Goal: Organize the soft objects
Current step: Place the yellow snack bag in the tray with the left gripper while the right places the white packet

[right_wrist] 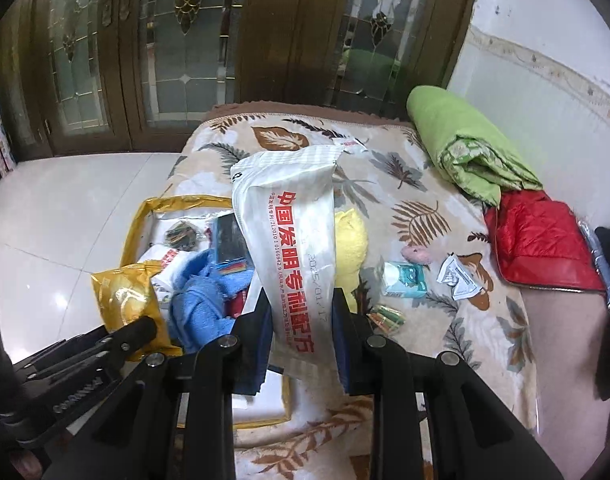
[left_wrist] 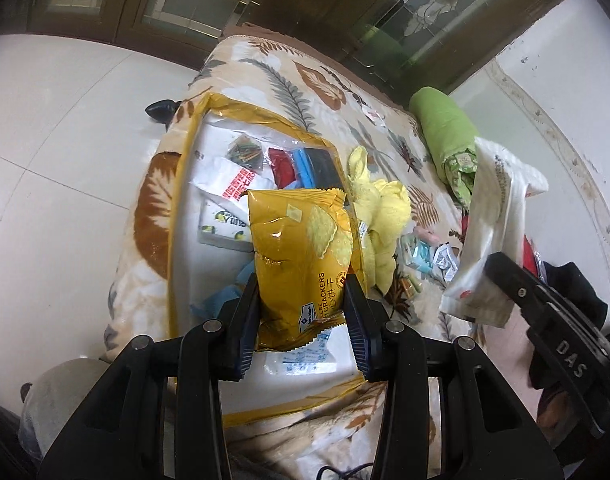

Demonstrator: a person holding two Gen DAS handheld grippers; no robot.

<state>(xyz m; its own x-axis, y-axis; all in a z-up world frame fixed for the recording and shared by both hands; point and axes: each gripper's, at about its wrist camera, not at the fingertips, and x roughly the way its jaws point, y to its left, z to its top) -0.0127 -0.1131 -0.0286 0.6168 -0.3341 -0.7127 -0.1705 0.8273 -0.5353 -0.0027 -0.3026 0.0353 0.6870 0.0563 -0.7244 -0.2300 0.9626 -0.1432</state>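
My left gripper (left_wrist: 303,292) is shut on a yellow cracker packet (left_wrist: 301,248), held above the yellow-trimmed storage bag (left_wrist: 177,216) on the leaf-print blanket. The packet (right_wrist: 125,300) and the left gripper (right_wrist: 105,344) also show at the lower left of the right wrist view. My right gripper (right_wrist: 301,312) is shut on a white pouch with red print (right_wrist: 293,232), lifted over the bag's right side. The right gripper (left_wrist: 545,304) shows at the right edge of the left wrist view with the white pouch (left_wrist: 493,240). A blue towel (right_wrist: 201,300) lies in the bag. A yellow cloth (left_wrist: 381,208) lies beside it.
A rolled green quilt (right_wrist: 461,140) and a red padded item (right_wrist: 541,244) lie at the blanket's right. Small packets (right_wrist: 405,280), a white sachet (right_wrist: 457,276) and a striped bundle (right_wrist: 387,318) lie loose on the blanket (right_wrist: 425,184). White tiled floor (left_wrist: 65,160) lies left; glazed wooden doors (right_wrist: 165,60) stand behind.
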